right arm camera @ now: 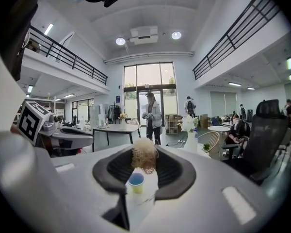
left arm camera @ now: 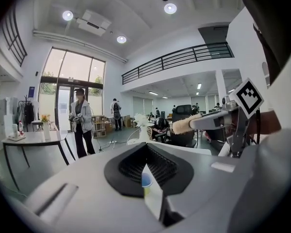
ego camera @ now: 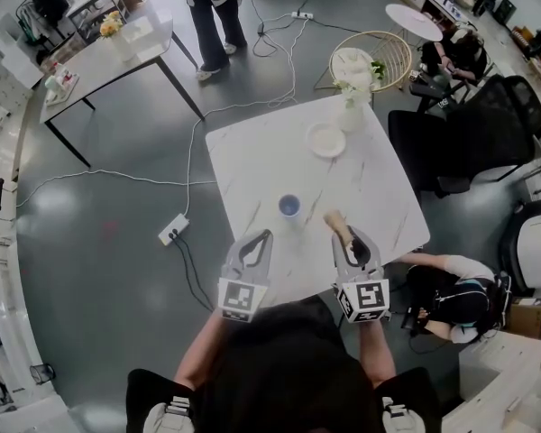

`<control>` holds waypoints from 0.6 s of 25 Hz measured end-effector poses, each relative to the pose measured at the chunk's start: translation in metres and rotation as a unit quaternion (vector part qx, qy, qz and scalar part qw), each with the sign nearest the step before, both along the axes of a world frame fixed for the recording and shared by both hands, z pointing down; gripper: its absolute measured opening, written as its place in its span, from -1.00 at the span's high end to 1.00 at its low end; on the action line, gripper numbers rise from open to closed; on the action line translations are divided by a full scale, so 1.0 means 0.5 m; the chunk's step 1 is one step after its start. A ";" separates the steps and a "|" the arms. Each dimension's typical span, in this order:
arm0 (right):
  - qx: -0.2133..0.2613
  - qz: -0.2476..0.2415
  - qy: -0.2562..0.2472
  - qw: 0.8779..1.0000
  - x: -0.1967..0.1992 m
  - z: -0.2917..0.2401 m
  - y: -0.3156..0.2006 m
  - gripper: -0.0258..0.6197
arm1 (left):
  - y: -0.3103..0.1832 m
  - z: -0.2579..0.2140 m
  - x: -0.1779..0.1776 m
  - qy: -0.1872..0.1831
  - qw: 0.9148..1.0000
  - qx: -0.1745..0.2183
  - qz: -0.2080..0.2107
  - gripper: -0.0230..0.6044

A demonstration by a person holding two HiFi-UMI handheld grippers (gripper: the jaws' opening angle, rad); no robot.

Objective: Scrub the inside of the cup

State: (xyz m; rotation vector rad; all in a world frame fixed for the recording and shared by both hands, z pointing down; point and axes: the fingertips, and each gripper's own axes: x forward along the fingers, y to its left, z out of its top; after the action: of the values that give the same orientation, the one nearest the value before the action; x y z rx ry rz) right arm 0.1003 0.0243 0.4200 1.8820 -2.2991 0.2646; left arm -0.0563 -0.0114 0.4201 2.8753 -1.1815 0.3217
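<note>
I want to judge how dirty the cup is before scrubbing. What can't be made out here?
- Dirt inside the cup: too small in the head view, tiny and partly behind the jaws in both gripper views.
- The brush handle: covered by the right gripper in the head view and the right gripper view; only bristles show.
- Anything on the plate: too small, head view.
</note>
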 end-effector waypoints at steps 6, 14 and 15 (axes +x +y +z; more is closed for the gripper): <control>-0.002 0.000 -0.001 1.000 -0.004 0.010 0.023 0.58 | 0.002 -0.001 -0.015 -0.003 1.000 0.007 -0.006 0.90; 0.005 -0.008 -0.005 1.000 -0.019 0.001 0.015 0.58 | -0.011 0.000 -0.020 -0.005 1.000 0.015 -0.009 0.90; 0.005 -0.009 -0.005 1.000 -0.020 0.001 0.014 0.58 | -0.012 0.000 -0.020 -0.006 1.000 0.016 -0.009 0.90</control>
State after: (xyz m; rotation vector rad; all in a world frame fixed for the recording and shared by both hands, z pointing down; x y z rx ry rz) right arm 0.0905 0.0314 0.4206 1.8681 -2.3280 0.2618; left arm -0.0661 -0.0175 0.4202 2.8929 -1.2248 0.3223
